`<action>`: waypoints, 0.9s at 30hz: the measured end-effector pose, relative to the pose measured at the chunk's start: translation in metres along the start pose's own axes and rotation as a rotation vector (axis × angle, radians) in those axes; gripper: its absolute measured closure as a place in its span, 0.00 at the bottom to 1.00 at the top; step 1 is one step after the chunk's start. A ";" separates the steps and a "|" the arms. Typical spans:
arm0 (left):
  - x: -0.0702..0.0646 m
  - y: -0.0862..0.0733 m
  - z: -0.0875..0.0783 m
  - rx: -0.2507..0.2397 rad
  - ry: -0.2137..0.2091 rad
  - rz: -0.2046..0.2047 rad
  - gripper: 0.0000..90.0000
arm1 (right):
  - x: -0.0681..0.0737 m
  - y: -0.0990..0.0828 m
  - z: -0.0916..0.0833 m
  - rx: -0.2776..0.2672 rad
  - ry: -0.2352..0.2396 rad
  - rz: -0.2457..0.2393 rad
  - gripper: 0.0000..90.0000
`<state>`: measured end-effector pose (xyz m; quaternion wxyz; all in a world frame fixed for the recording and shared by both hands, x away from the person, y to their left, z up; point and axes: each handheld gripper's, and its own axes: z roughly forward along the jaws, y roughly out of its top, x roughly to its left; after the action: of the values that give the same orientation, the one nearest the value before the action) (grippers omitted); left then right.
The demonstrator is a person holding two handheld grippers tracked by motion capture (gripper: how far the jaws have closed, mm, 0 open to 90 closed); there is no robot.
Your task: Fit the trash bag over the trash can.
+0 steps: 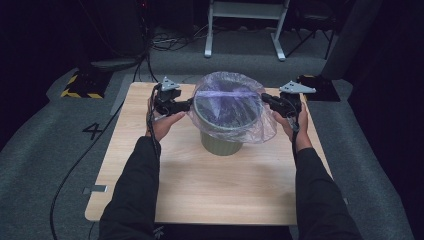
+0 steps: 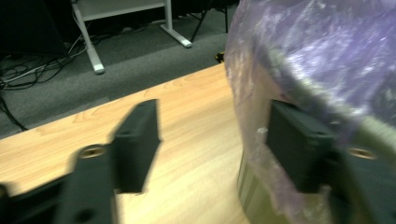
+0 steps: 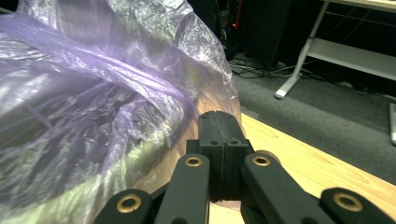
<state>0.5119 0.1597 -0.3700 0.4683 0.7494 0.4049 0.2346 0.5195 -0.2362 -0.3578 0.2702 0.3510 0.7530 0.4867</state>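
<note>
Dark studio floor and grey carpet surround a wooden table (image 1: 200,185) where an olive bin (image 1: 220,142) stands near the far edge, a thin purple-tinted bag (image 1: 235,102) draped over its rim. Flimsy, slippery film; best pinched at the loose hem below the rim. Left gripper (image 1: 187,105) stands released, jaws apart astride the skirt; right gripper (image 3: 224,154) is clenched beside the film, any pinch uncertain. Left gripper view reveals the ribbed wall; the high view shows the bag's full spread.

A dim lab or recording studio, grey carpet floor (image 1: 45,145) around a small wooden table (image 1: 210,185), loose cables (image 1: 172,42) beyond the table, hazard-striped base (image 1: 80,90) left of it, white metal frame (image 1: 245,27) behind it
</note>
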 end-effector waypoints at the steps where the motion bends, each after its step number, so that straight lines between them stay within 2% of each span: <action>1: 0.000 -0.002 -0.005 -0.005 0.002 0.011 0.31 | 0.000 0.000 -0.002 -0.003 0.006 -0.003 1.00; 4: 0.001 -0.009 -0.021 -0.039 -0.022 0.006 0.25 | 0.001 -0.002 -0.008 -0.013 0.013 -0.010 1.00; 8: 0.000 -0.018 -0.040 -0.067 -0.057 -0.001 0.22 | 0.003 -0.002 -0.014 -0.023 0.030 -0.018 1.00; 9: -0.004 -0.021 -0.046 -0.087 -0.067 0.006 0.22 | 0.003 -0.003 -0.016 -0.023 0.032 -0.025 1.00; 11: -0.010 -0.024 -0.054 -0.111 -0.122 0.021 0.19 | 0.005 -0.004 -0.017 -0.024 0.043 -0.034 1.00; 14: -0.026 -0.031 -0.062 -0.115 -0.182 0.070 0.17 | 0.008 -0.005 -0.019 -0.024 0.062 -0.040 1.00; 15: -0.032 -0.033 -0.063 -0.114 -0.186 0.075 0.17 | 0.009 -0.006 -0.019 -0.025 0.061 -0.045 1.00; 17: -0.042 -0.038 -0.065 -0.118 -0.227 0.087 0.17 | 0.010 -0.008 -0.021 -0.026 0.066 -0.044 1.00; 19: -0.052 -0.041 -0.065 -0.119 -0.242 0.108 0.17 | 0.010 -0.010 -0.023 -0.029 0.073 -0.041 1.00; 22: -0.064 -0.043 -0.061 -0.117 -0.231 0.137 0.18 | 0.011 -0.012 -0.025 -0.026 0.075 -0.046 1.00; 24: -0.067 -0.043 -0.058 -0.116 -0.231 0.150 0.23 | 0.013 -0.014 -0.026 -0.025 0.074 -0.057 1.00; 26: -0.068 -0.042 -0.056 -0.107 -0.191 0.167 0.41 | 0.013 -0.015 -0.028 -0.023 0.079 -0.060 1.00; 27: -0.067 -0.042 -0.055 -0.108 -0.198 0.177 0.47 | 0.014 -0.016 -0.029 -0.024 0.082 -0.063 1.00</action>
<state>0.4178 0.1419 -0.3812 0.5234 0.7753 0.2758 0.2212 0.4847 -0.2457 -0.3624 0.2584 0.3037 0.7681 0.5010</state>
